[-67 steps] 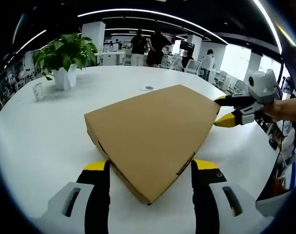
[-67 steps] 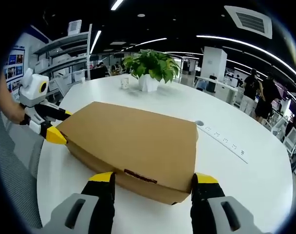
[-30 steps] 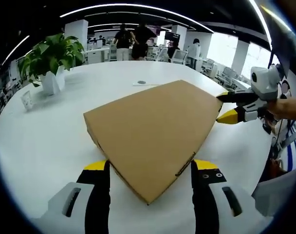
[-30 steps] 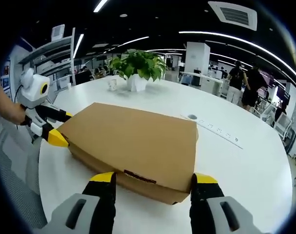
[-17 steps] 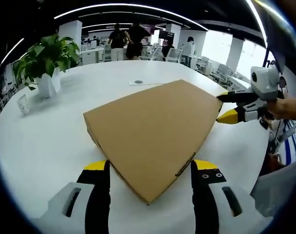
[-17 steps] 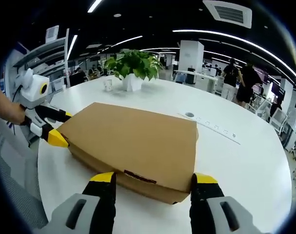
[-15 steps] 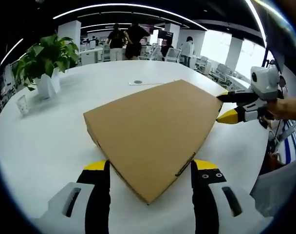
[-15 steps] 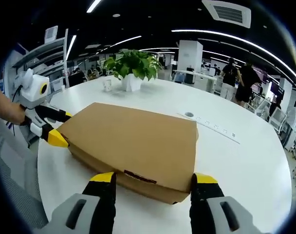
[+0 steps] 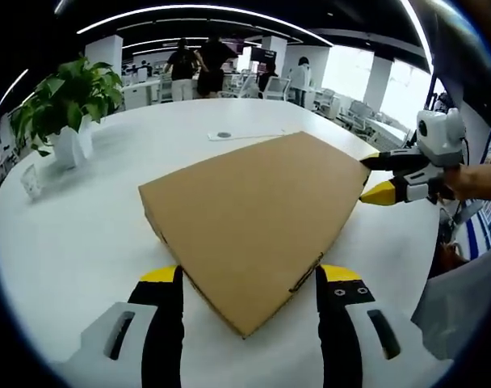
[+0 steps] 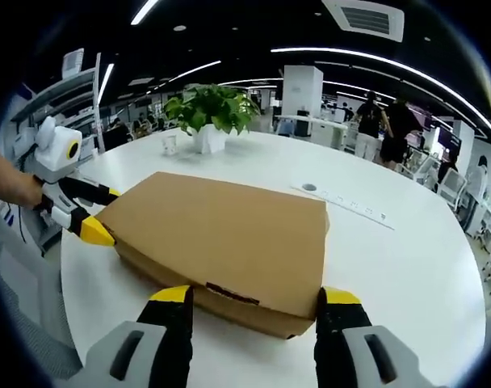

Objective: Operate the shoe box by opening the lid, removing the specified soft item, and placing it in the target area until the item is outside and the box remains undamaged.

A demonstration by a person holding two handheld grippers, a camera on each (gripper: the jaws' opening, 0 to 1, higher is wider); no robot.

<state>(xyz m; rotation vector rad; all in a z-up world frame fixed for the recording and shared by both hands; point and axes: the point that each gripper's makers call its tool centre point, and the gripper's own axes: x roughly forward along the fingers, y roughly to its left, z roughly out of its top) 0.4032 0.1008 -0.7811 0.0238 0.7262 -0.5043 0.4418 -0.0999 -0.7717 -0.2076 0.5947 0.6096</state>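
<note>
A closed brown cardboard shoe box (image 9: 245,218) lies flat over the white round table (image 9: 76,242), lid down. In the left gripper view, my left gripper (image 9: 249,275) straddles the box's near corner, jaws pressed on both sides. My right gripper (image 9: 375,175) clamps the far right corner, a hand behind it. In the right gripper view the shoe box (image 10: 221,234) has its short end gripped between the jaws of my right gripper (image 10: 253,295), and my left gripper (image 10: 100,212) holds the far left corner. The box's contents are hidden.
A potted plant (image 9: 60,105) in a white pot stands at the table's far side, also seen as the plant (image 10: 205,113), with a small cup (image 10: 171,144) beside it. A white power strip (image 10: 350,212) lies on the table (image 10: 407,275). People stand in the office behind.
The box keeps its place between both grippers while the room behind slides sideways: box and grippers are turning together over the table. The lid stays closed.
</note>
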